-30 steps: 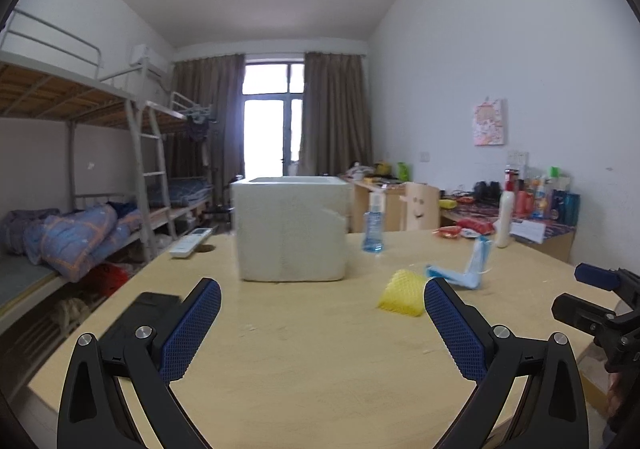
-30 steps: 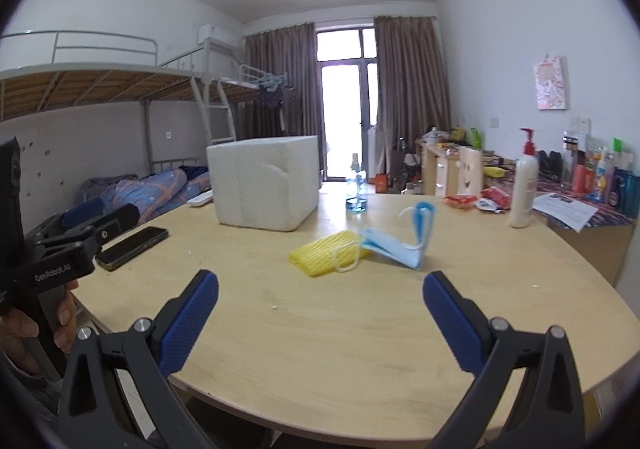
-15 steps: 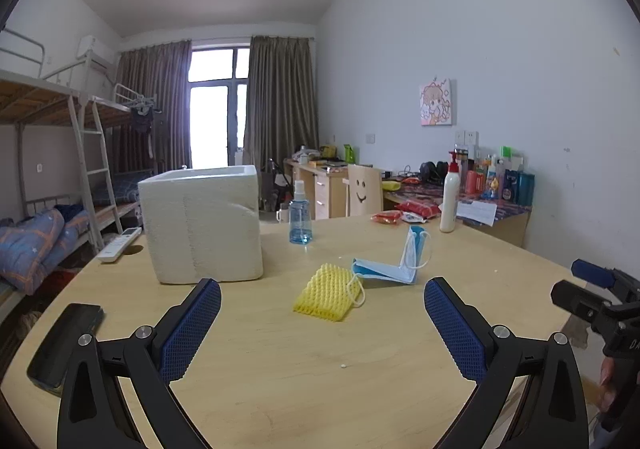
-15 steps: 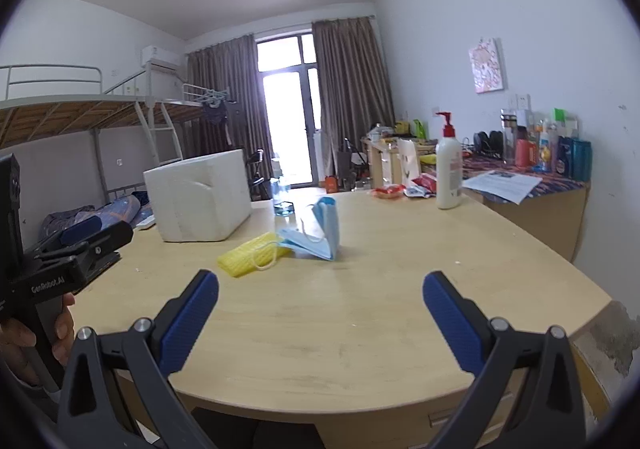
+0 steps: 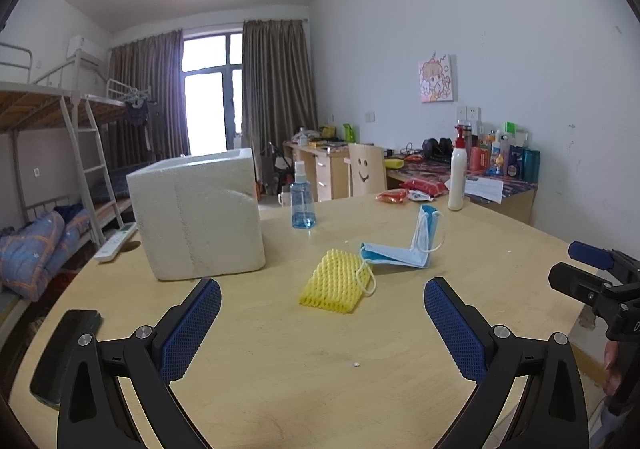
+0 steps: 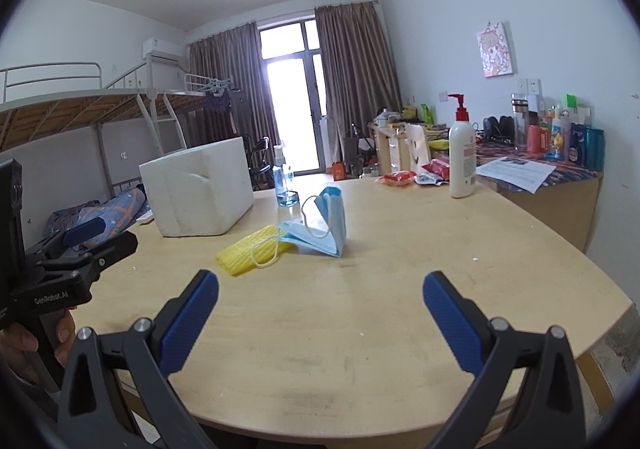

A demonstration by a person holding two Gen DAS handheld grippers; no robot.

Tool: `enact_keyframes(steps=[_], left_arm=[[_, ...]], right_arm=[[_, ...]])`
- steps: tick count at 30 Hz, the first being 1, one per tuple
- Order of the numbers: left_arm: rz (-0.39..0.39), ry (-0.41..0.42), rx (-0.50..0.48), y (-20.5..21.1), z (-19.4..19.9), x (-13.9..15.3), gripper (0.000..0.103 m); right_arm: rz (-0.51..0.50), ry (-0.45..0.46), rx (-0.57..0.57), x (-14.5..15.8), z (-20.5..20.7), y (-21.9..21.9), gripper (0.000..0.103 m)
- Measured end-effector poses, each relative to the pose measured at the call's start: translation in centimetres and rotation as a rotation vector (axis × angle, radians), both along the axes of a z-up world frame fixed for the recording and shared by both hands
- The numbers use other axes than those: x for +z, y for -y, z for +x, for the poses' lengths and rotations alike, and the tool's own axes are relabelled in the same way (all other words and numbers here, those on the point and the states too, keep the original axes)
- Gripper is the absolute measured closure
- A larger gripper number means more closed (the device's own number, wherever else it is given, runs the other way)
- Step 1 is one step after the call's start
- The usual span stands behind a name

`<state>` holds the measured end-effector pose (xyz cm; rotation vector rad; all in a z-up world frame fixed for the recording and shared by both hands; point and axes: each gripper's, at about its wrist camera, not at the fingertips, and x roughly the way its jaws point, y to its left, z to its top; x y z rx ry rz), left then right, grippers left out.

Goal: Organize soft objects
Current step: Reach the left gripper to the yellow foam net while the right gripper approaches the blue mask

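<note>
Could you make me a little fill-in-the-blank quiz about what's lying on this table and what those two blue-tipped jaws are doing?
1. The foam net sleeve lying flat on the table is ____ in colour.
2. The blue face mask touches the sleeve and is folded so that one half stands ____.
3. The left gripper and right gripper both have their jaws ____, holding nothing.
4. The big white foam box stands to the ____ of the sleeve.

Missing words: yellow; up; open; left

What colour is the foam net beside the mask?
Yellow; the foam net shows best in the left wrist view.
</note>
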<state>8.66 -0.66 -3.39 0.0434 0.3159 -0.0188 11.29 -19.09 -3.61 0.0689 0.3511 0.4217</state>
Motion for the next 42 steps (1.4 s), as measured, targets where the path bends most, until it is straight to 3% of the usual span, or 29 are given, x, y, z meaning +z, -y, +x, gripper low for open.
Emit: enact_keyframes(steps=[16, 27, 42], left_arm=[[0.000, -0.151, -0.023, -0.3, 5.2, 0.6, 0.001], [-0.029, -0.280, -0.076, -1.3, 9.1, 0.2, 0.001], [-0.046, -0.386, -0.114, -1.8, 13.3, -0.8, 0.001]], right_arm=[[-0.005, -0.055, 0.036, 1.5, 4.0, -0.8, 0.000], [-0.027, -0.134, 0.059, 2.0, 6.8, -2.5, 0.000], [-0.050, -0.244, 0.094, 2.3, 10.0, -3.8, 0.000]])
